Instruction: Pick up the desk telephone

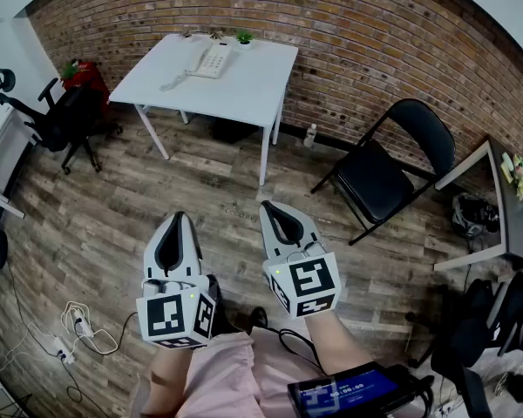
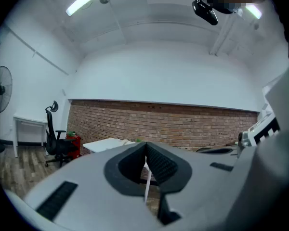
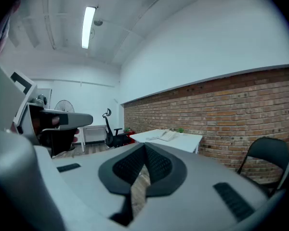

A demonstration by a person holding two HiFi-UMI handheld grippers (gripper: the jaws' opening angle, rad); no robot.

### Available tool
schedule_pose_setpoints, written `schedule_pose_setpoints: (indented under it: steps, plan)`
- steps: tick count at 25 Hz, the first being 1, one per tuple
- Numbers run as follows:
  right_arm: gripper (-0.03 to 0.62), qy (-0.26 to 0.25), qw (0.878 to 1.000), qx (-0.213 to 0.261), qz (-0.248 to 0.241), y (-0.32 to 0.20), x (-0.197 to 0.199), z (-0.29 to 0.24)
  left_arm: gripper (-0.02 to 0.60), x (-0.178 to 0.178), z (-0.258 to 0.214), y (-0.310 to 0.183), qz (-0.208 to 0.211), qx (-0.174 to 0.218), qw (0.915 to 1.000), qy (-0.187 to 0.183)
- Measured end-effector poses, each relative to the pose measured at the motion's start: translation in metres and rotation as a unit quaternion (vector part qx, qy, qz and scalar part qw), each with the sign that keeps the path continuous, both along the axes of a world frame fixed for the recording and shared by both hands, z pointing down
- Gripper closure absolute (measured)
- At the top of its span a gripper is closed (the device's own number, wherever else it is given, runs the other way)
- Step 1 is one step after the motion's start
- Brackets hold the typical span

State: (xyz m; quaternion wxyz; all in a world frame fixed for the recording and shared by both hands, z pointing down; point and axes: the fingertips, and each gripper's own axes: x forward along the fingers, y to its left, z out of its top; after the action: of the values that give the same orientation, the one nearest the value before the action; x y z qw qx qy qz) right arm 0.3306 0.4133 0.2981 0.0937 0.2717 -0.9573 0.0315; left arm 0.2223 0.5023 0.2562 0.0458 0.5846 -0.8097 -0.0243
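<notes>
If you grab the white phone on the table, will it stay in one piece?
Maybe not. The desk telephone has a handset resting on its base, so it may slide off if tilted. Its cord trails over the white table and will likely dangle floppily.

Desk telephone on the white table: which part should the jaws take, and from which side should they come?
Probably the handset, the long narrow bar lying along the left side of the desk telephone in the head view: slim enough to fit across the jaws. Come from above over the near, open edge of the white table; the brick wall and small plant crowd the far side.
</notes>
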Motion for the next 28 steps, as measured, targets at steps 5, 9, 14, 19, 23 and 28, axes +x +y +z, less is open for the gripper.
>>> schedule_pose_setpoints:
  steps: [5,9,14,19,23,28]
  plan:
    - [0.595,-0.002,1.000,-0.001,-0.001,-0.003,-0.002,0.000,0.569,-0.003,0.001,-0.002,-0.001,-0.002,1.0000,-0.001]
    - [0.595,-0.001,1.000,-0.001,-0.006,-0.006,-0.004,0.001,0.569,-0.002,0.004,-0.006,0.000,-0.006,1.0000,-0.001]
    - [0.594,-0.024,1.000,0.009,0.004,-0.017,0.000,-0.007,0.569,-0.002,0.000,-0.011,-0.005,0.009,0.9999,-0.005]
    - [0.379,-0.049,0.999,0.009,0.002,-0.030,-0.005,-0.019,0.317,-0.008,-0.014,-0.016,0.007,0.043,0.9990,-0.004]
    - [0.383,-0.034,0.999,0.005,0.008,-0.045,-0.013,-0.008,0.322,-0.021,-0.008,-0.026,0.003,0.037,0.9993,0.000]
    - [0.379,-0.013,1.000,-0.012,0.007,-0.072,-0.045,0.013,0.324,-0.056,0.011,-0.054,0.005,0.016,0.9998,0.008]
